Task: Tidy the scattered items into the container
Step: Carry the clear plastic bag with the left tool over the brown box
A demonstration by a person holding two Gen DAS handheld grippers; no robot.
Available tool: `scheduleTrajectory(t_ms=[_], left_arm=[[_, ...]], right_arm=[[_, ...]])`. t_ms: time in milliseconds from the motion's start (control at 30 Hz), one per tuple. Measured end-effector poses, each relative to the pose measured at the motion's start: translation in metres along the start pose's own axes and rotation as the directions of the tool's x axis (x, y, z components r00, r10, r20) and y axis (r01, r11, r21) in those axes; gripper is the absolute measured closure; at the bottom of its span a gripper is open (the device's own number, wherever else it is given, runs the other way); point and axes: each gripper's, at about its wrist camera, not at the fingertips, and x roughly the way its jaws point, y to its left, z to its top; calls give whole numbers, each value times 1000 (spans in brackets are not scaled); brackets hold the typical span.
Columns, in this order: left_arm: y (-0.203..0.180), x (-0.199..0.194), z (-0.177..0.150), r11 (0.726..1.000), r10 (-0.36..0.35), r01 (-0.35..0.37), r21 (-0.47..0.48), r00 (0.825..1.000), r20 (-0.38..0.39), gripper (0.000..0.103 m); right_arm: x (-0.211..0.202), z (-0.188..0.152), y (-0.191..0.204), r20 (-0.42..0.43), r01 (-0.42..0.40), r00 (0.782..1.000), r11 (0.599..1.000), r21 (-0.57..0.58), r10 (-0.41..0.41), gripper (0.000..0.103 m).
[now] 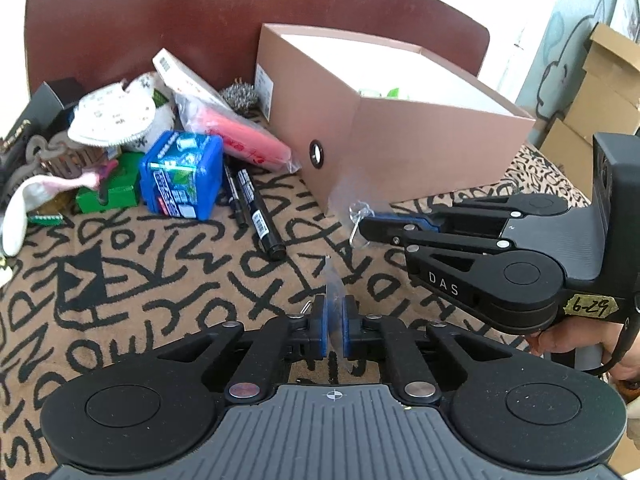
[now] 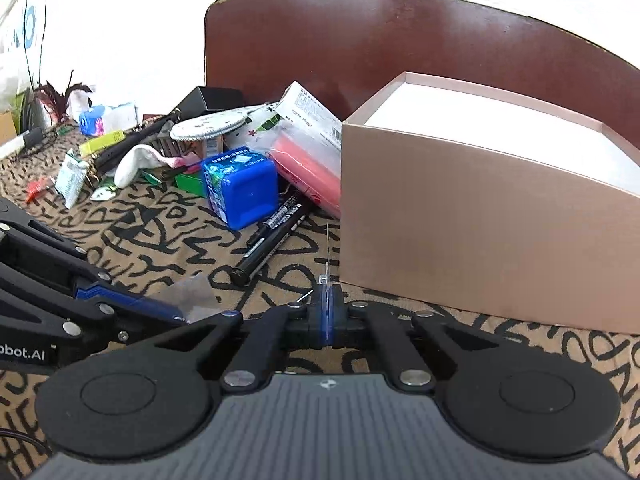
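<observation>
Your left hand-held gripper (image 1: pixel 334 330) was clamped on a thin clear plastic piece (image 1: pixel 333 280), its blue pads (image 1: pixel 319 330) pressed against it with a sliver of space showing. Your right hand-held gripper (image 2: pixel 327 312) was pinched together on the other end of what looked like the same clear plastic piece (image 2: pixel 327 276), and in the left wrist view it (image 1: pixel 362 226) held that crinkled film just in front of the pink box (image 1: pixel 400 136). Whether both ends belonged to one sheet could not be told for certain.

The pink box stood open on the patterned cloth (image 1: pixel 160 280), and both grippers were in front of its near corner, outside it. Left of the box lay two black markers (image 1: pixel 256 212), then a blue case (image 1: pixel 182 174) just beyond them. A red pack in a clear bag (image 1: pixel 240 136) leaned against the box's left wall, with a steel scourer (image 1: pixel 239 98) behind it. Farther left of the box sat a green box (image 1: pixel 116 194) and a white round pad (image 1: pixel 114 118) in the heap.
</observation>
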Motion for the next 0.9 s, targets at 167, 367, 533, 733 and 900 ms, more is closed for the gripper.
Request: scheduleTrajectory(t_ms=[167, 367, 533, 733, 900], left_arm=[[-1, -13, 9, 1000, 11, -11, 9, 999, 33, 101], [-8, -31, 30, 999, 8, -11, 31, 997, 82, 101], [-20, -43, 60, 999, -15, 7, 54, 989, 145, 101], [-45, -48, 103, 995, -65, 47, 88, 975, 212, 101], [-63, -30, 137, 994, -80, 61, 94, 973, 214, 101]], right_arm=[[-15, 4, 2, 25, -29, 999, 999, 17, 28, 102], [-40, 16, 1, 81, -25, 996, 1000, 8, 25, 102], [-65, 33, -8, 154, -4, 988, 1000, 4, 3, 102], [-86, 56, -30, 224, 48, 974, 999, -1, -46, 102], [-88, 71, -56, 251, 110, 962, 994, 13, -110, 102]])
